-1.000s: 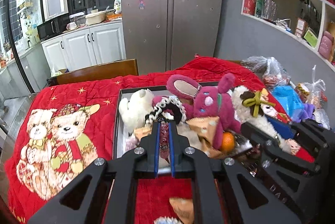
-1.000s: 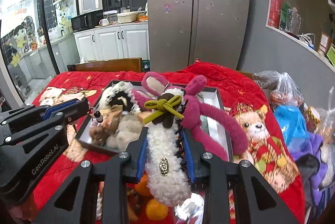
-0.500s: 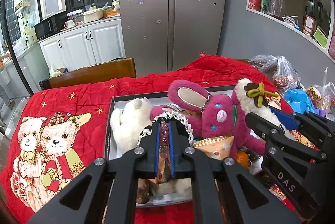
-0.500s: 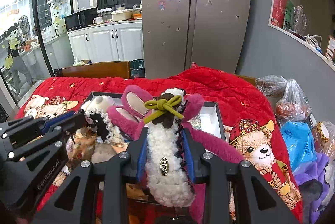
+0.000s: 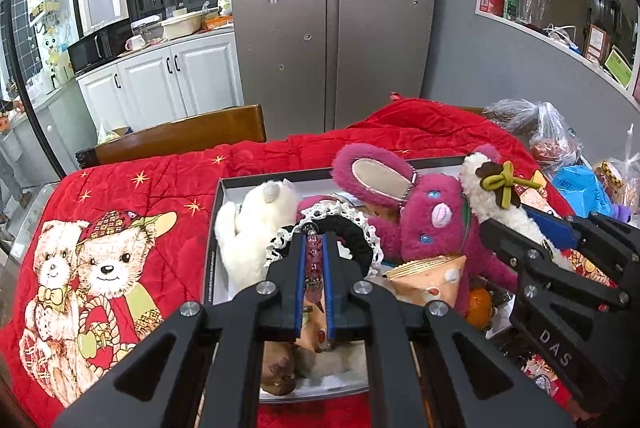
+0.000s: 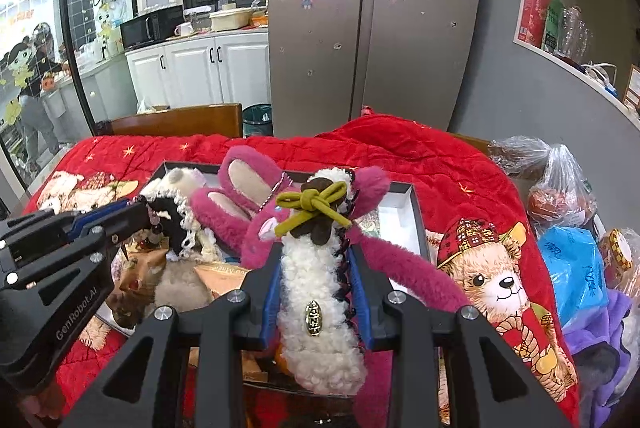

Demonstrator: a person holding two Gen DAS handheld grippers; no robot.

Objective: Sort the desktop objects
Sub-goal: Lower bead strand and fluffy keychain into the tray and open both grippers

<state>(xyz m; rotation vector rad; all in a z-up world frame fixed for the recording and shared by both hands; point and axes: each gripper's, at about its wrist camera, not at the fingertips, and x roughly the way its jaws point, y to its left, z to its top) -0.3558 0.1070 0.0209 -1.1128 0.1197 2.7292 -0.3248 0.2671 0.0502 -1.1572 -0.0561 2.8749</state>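
Observation:
My left gripper (image 5: 314,242) is shut on a string of purple beads (image 5: 313,262) that hangs from a black scrunchie with white lace trim (image 5: 354,230). It hovers over the near left part of the open box (image 5: 218,211). My right gripper (image 6: 316,254) is shut on a fluffy white hair clip (image 6: 320,292) with an olive bow (image 6: 310,205), above the box's middle. Inside the box lie a pink rabbit plush (image 5: 424,224), a white plush (image 5: 248,228) and a cream pouch (image 5: 430,274). The two grippers are side by side, a little apart.
A red blanket with bear prints (image 5: 100,268) covers the table. Plastic bags (image 6: 560,179) and a blue packet (image 6: 576,268) crowd the right side. A wooden chair back (image 5: 180,137) stands behind the table. Through the glass at far left stands a person (image 6: 36,99).
Both grippers have come forward and slightly down over the box, each carrying its item. The box and plush toys now sit nearer and lower in both views.

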